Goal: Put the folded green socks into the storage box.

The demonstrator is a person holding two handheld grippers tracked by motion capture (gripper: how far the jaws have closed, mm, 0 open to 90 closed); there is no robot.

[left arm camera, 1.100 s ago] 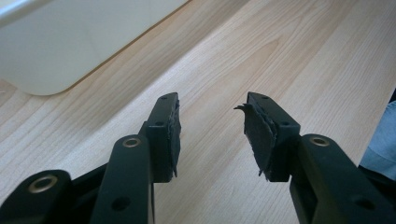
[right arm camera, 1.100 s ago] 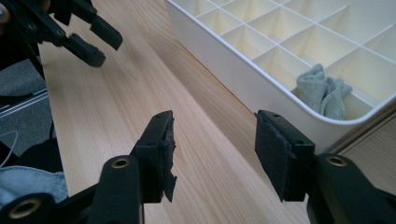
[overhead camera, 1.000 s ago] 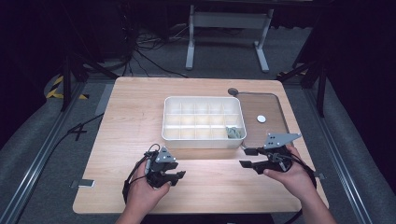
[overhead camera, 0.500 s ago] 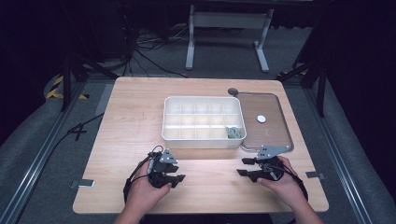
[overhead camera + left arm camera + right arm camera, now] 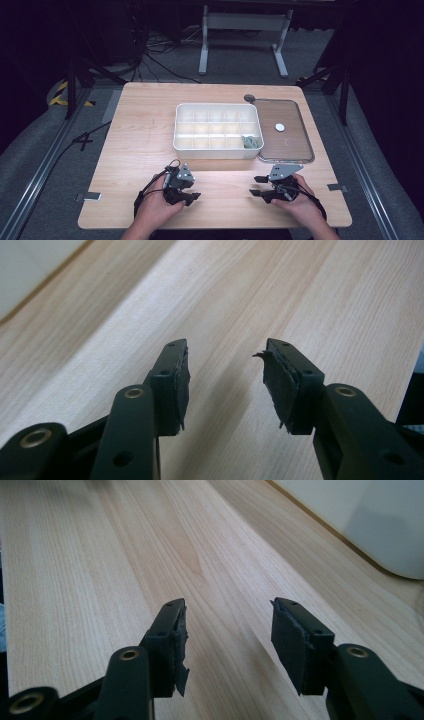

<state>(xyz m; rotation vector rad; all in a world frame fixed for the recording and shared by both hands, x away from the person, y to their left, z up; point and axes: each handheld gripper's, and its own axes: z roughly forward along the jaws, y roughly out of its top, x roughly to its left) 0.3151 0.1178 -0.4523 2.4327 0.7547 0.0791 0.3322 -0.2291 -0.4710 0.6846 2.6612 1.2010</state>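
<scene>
Both grippers rest low over the wooden table near its front edge, each held in a hand. My left gripper points right. Its jaws have just been opening and stand open in the left gripper view, with bare wood between them. My right gripper points left toward it and is open too, holding nothing. Behind them sits a white compartment box, with a small grey-green object in its near right cell. A corner of the box shows beyond the left jaws, and its wall beyond the right jaws.
A clear flat lid with a small white disc on it lies right of the box. A dark round spot sits at the lid's far left corner. Cables and a metal stand are on the floor beyond the table.
My right hand has come down and back from beside the box's near right corner to the table's front. The left hand has stayed in place.
</scene>
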